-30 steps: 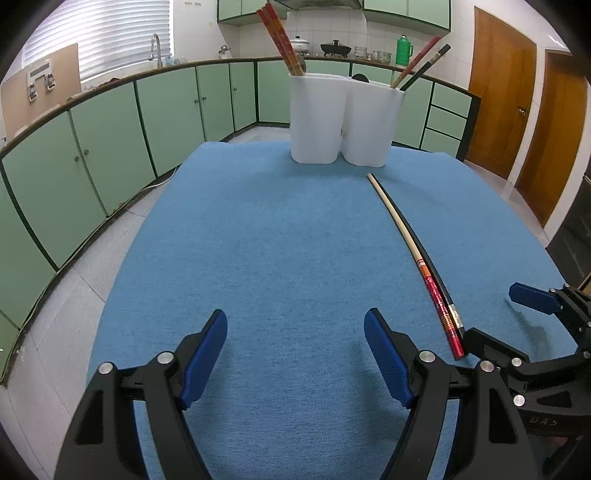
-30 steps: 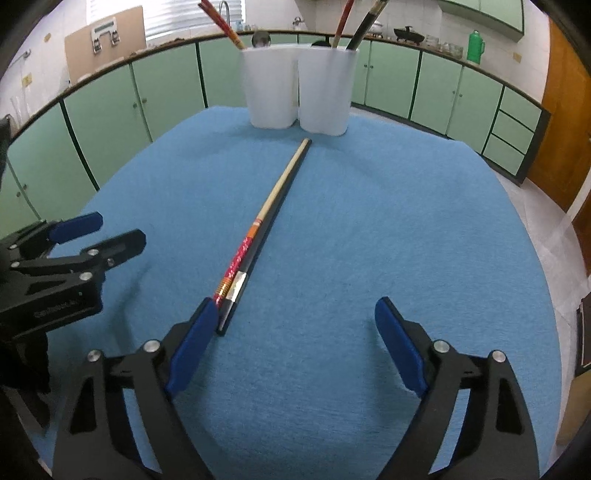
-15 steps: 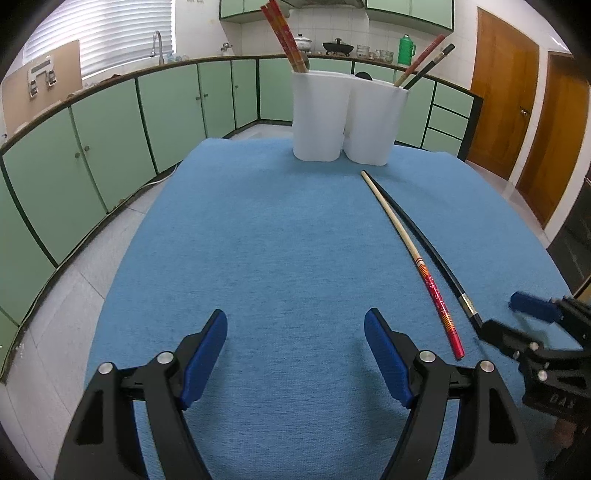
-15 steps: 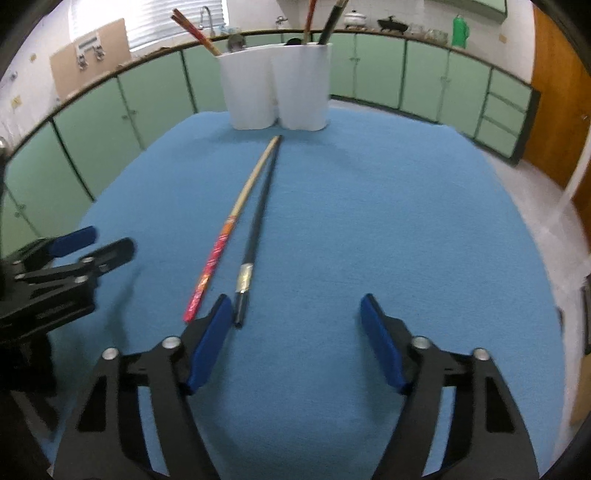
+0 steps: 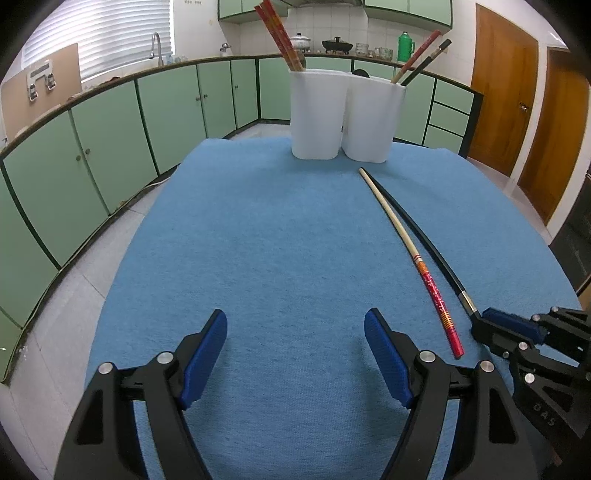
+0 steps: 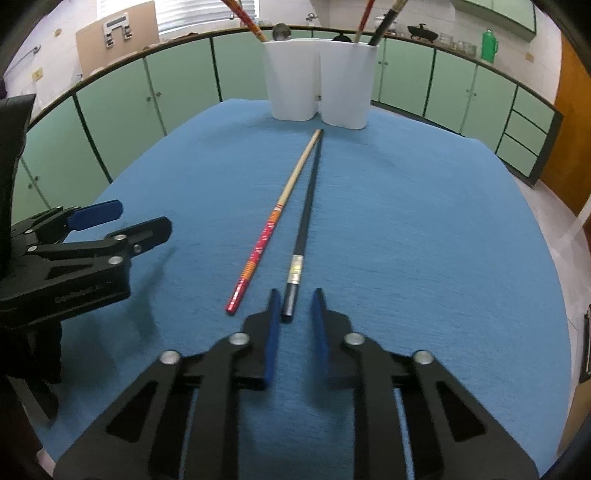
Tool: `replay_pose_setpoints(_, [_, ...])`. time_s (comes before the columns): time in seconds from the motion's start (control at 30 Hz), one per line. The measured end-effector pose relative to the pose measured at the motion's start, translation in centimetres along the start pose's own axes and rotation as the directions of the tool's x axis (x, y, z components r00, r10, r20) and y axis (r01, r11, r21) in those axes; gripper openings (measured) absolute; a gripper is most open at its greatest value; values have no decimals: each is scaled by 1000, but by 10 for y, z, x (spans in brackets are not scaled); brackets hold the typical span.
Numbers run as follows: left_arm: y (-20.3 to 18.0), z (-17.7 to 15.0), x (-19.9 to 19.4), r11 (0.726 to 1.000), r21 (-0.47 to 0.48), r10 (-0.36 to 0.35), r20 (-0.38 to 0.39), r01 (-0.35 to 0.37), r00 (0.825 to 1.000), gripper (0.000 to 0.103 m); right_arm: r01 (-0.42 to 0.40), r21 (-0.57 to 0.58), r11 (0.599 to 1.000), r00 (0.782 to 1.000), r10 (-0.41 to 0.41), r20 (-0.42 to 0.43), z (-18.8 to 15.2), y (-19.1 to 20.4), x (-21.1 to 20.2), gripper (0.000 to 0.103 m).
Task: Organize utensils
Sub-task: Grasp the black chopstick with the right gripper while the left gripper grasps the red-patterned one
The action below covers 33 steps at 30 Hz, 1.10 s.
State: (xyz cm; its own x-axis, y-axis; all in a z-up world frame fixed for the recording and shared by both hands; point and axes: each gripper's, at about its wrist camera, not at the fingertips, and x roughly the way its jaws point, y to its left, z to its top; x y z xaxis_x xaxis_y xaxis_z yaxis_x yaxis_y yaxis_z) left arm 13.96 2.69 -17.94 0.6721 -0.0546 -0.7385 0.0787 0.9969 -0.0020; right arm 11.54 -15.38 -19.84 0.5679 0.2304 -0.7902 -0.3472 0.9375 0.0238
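On the blue cloth [image 5: 280, 236], 2 loose chopsticks lie side by side, their far tips meeting near the 2 white holders [image 6: 317, 83] at the far edge and their near ends spread apart. The black chopstick [image 6: 304, 218] has its near end sitting between the blue pads of the right gripper [image 6: 293, 323], whose jaws are narrowed around that end — a thin gap shows on each side, so they are not yet pinching it. The red-and-cream chopstick [image 6: 271, 225] lies just to its left, touched by neither gripper. The left gripper [image 5: 295, 354] hovers low over bare cloth with its jaws spread wide, holding nothing. Both holders already carry upright chopsticks [image 5: 280, 35] — red ones in the left holder, a red and a black in the right.
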Motion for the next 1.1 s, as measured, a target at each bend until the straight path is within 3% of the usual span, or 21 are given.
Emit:
replay_pose_setpoints(0.17, [-12, 0, -2, 1000, 12, -23, 3, 23, 1000, 75, -23, 32, 999, 1000, 22, 3, 0, -6, -2, 7])
replay_pose_setpoints(0.4, [-41, -2, -4, 992, 3, -123, -9, 123, 992, 75, 35, 87, 996, 999, -37, 23, -4, -34, -15, 6])
replay_pose_setpoints(0.63, [-73, -2, 5, 987, 29, -158, -47, 159, 986, 68, 78, 153, 985, 996, -84, 35, -9, -65, -23, 6])
replay_pose_setpoints(0.77, [-86, -4, 11, 990, 61, -127, -63, 131, 990, 59, 73, 166, 983, 996, -81, 42, -10, -71, -23, 6])
replay_pose_setpoints(0.87, [-90, -6, 11, 990, 77, -113, -59, 118, 992, 43, 66, 176, 982, 996, -75, 49, -10, -73, -23, 6])
replay_pose_setpoints(0.93, [-91, -6, 11, 989, 82, -116, -56, 120, 992, 27, 62, 183, 981, 996, -72, 50, -9, -74, -22, 6])
replay_pose_setpoints(1.1, [-101, -8, 10, 986, 133, -93, -48, 99, 995, 7, 64, 180, 982, 996, -73, 49, -10, -72, -21, 6])
